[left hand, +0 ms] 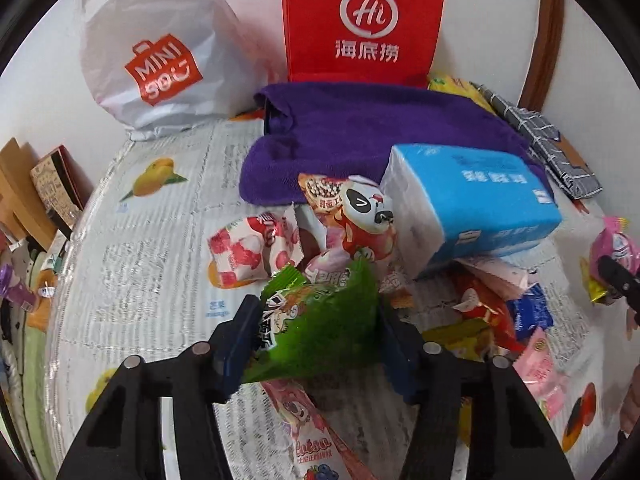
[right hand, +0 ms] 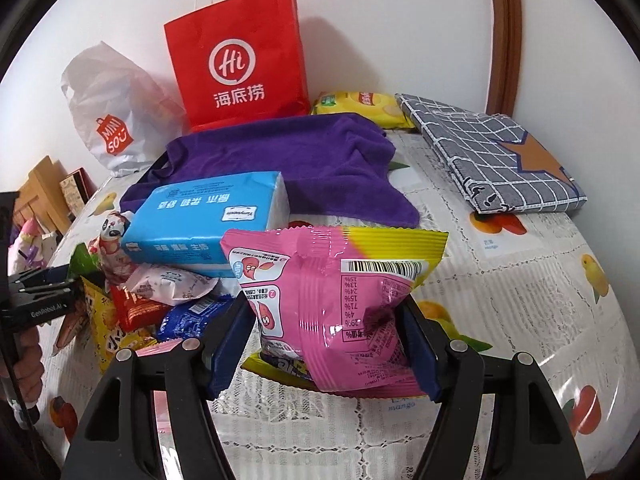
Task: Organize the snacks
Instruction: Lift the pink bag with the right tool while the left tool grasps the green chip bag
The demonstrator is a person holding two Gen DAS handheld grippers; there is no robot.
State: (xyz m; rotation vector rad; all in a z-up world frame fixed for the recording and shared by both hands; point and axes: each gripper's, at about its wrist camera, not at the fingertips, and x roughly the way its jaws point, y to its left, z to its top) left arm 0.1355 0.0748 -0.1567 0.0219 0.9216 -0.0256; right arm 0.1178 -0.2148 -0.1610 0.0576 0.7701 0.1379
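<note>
Both hands are loaded at once: the left gripper (left hand: 316, 332) has its jaws clamped on a green snack packet (left hand: 316, 320), lifted just above the heap of small wrapped snacks (left hand: 480, 312) on the surface (right hand: 520, 280), and the right gripper (right hand: 328, 340) has its jaws clamped on a pink snack bag (right hand: 332, 304) held clear of the fruit-print cloth, off to the right of that heap. The green packet looks pinched near one end, so it hangs crooked — I'd carry it slowly and keep it level, since a glossy wrapper could slide out of a shallow grip. The pink bag is puffy and seized across its middle; squeezing harder would likely crush what's inside, so a steady hold is enough. A blue tissue pack (right hand: 208, 220) leans on the heap beside a purple towel (right hand: 288, 152), and the red paper bag (right hand: 236, 64) stands behind — whether that is where they go I can't tell. Each packet should go down flat before the jaws part.
</note>
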